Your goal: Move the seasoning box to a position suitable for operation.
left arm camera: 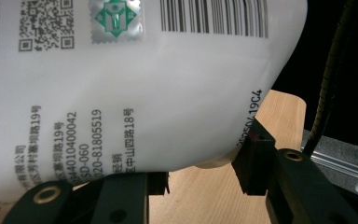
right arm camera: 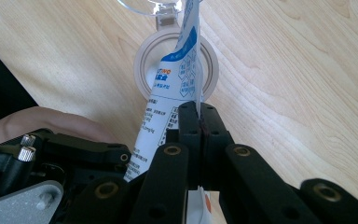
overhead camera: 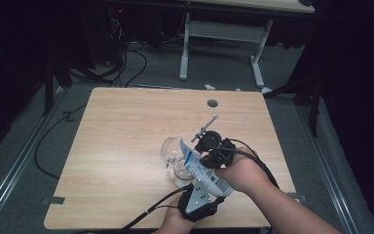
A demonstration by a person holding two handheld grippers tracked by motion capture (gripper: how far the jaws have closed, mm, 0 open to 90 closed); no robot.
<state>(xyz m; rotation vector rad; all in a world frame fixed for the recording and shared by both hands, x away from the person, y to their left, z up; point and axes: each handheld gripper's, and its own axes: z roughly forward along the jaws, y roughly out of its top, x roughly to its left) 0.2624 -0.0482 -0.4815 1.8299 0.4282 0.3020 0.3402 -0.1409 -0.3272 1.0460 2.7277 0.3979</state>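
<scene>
**Operator:** Report position of the pouch [overhead camera: 202, 168].

**Inspector:** It is held above the near right part of the table [overhead camera: 126, 136], tilted, with its upper end over a round open container [right arm camera: 144, 70] whose clear hinged lid [overhead camera: 169, 145] is flipped back. The container rests on the wood.

**Operator:** Gripper states?

**Inspector:** Right gripper [right arm camera: 199, 116] — jaws pressed together on the pouch's thin flat edge, as seen in the right gripper view. Left gripper [left arm camera: 200, 172] — jaws stand either side of the pouch's bulging lower body; the right jaw touches the film, but contact at the left jaw is hidden, so I cannot tell whether it is clamped.

**Operator:** Handling properties?

**Inspector:** Judged soft and pliable; the film looks smooth, so likely slippery. The rounded belly suggests the contents sit low, which would make that end heavier.

**Operator:** Recommended hold?

**Inspector:** The sealed flat edge for a firm pinch — the full belly for support only, since squeezing there may force contents out.
</scene>
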